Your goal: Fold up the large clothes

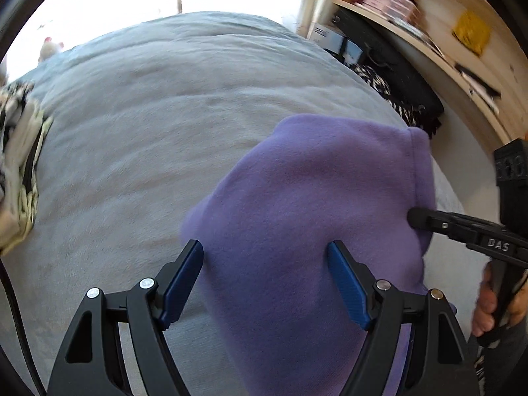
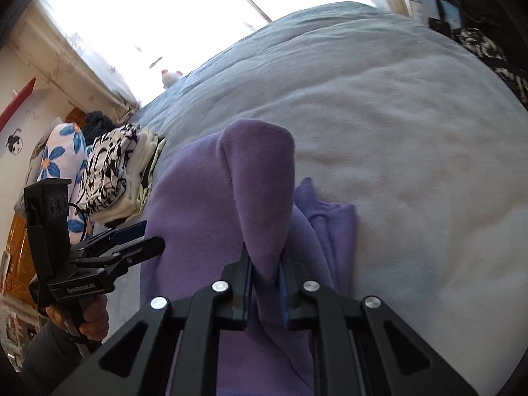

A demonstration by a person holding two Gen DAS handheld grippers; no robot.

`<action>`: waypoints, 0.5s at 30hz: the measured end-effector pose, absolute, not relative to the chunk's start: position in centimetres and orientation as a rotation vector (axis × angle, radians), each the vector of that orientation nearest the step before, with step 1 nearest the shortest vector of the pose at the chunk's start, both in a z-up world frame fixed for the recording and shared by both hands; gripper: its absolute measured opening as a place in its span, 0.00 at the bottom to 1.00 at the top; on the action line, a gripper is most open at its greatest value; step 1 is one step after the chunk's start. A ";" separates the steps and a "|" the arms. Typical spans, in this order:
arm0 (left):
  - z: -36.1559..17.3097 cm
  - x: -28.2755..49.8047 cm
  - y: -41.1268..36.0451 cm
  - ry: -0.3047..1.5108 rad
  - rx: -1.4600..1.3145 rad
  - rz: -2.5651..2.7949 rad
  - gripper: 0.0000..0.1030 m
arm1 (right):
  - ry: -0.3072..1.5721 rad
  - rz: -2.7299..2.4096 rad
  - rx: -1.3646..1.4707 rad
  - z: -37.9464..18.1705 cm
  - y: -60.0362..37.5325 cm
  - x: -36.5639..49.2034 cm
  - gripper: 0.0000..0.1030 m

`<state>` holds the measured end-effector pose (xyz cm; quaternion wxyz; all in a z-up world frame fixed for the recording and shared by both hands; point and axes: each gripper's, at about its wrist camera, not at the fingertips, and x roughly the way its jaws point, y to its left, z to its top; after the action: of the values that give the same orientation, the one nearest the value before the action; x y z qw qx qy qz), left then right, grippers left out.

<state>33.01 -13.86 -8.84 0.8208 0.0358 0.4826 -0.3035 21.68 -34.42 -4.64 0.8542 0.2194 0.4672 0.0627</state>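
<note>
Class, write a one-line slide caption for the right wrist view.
Right gripper pinches a raised fold of the purple fleece garment above the pale blue blanket; left gripper open alongside.

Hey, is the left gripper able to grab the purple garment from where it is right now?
Probably yes. The left gripper is open with the purple garment lying right between its fingers, nothing in between; the right gripper pinches a different fold.

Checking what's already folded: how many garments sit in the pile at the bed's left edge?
3 visible: a black-and-white patterned piece on top, a cream one beside it, a striped edge beyond; more may be hidden.
</note>
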 end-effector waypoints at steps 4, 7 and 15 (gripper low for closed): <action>-9.0 31.1 -17.3 0.960 0.227 -0.583 0.74 | 1.025 0.071 0.474 -7.1 -35.7 21.4 0.12; -9.9 31.0 -18.8 0.947 0.289 -0.523 0.75 | 1.066 0.045 0.524 -10.3 -36.1 22.8 0.12; -11.7 31.3 -19.8 0.893 0.323 -0.472 0.84 | 1.073 0.023 0.603 -13.5 -36.2 23.8 0.15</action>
<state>31.35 -19.84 -11.71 0.8628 0.1540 0.4257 -0.2249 23.80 -36.24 -13.47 0.8165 0.2830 0.5032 0.0107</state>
